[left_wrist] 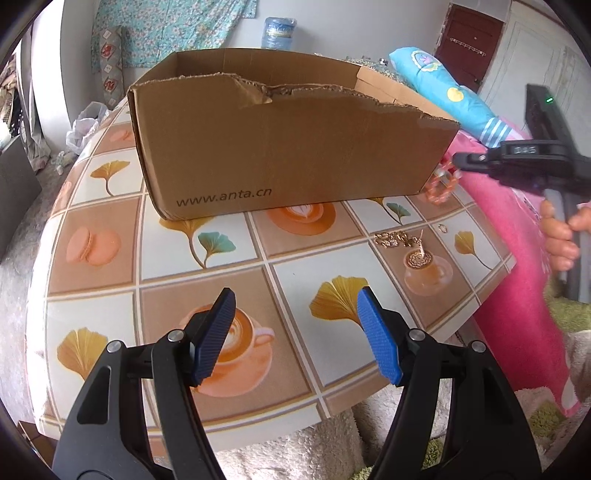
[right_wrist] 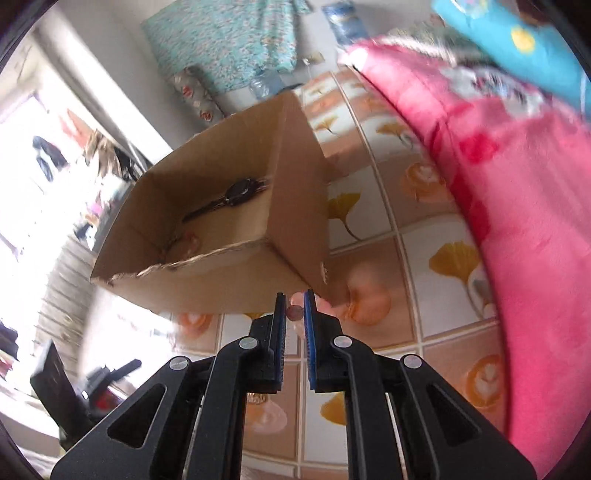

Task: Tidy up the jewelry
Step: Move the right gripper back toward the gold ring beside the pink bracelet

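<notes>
A torn cardboard box (left_wrist: 288, 147) stands on the patterned table (left_wrist: 207, 258). My left gripper (left_wrist: 295, 325) is open and empty above the table's near part. A gold chain (left_wrist: 393, 239) and a round gold pendant (left_wrist: 419, 259) lie on the table to the right of the box. My right gripper (right_wrist: 294, 314) is shut on an orange bead bracelet (right_wrist: 294, 313), held beside the box's near corner (right_wrist: 295, 258); in the left wrist view the bracelet (left_wrist: 441, 184) hangs from its tip (left_wrist: 458, 162). A black watch (right_wrist: 240, 194) lies inside the box.
A pink blanket (right_wrist: 517, 221) lies along the table's right side, with a blue patterned bundle (left_wrist: 443, 88) behind it. A water bottle (left_wrist: 277, 33) stands behind the box. A small ring-like piece (left_wrist: 442, 228) lies near the chain.
</notes>
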A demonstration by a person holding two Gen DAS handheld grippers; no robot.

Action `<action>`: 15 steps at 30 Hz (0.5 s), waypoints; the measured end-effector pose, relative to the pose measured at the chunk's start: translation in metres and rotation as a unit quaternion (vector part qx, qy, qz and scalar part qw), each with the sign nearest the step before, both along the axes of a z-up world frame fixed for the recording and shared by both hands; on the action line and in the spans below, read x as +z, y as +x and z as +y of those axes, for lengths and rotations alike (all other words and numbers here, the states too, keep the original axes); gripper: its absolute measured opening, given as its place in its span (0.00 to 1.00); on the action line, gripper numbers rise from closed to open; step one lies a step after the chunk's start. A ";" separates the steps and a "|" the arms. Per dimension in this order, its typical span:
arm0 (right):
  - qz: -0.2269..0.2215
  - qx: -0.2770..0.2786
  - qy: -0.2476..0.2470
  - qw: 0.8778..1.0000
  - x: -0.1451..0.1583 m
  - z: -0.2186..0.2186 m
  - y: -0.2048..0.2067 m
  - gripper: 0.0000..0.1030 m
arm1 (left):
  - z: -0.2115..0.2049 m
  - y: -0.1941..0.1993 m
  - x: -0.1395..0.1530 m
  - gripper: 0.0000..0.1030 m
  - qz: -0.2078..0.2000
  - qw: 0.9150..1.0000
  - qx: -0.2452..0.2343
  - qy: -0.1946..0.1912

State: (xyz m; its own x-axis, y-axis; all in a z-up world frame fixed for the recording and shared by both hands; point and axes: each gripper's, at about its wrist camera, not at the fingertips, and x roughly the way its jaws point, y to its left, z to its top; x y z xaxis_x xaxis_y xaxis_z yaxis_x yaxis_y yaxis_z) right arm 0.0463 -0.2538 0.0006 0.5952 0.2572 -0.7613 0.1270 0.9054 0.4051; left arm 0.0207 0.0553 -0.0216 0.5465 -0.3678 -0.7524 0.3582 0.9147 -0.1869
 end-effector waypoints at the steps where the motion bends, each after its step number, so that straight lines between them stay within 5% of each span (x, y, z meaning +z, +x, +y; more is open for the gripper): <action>1: 0.006 -0.008 -0.010 1.000 -0.005 -0.003 0.001 0.10 | -0.001 -0.001 0.000 0.63 0.000 1.000 -0.002 -0.002; 9: 0.005 -0.025 -0.010 1.000 -0.013 -0.022 -0.009 0.10 | -0.021 -0.004 0.011 0.63 -0.023 0.999 -0.038 -0.004; 15: -0.014 0.030 -0.019 0.999 -0.014 0.009 -0.039 0.11 | -0.052 -0.008 0.015 0.56 -0.031 0.996 -0.082 -0.006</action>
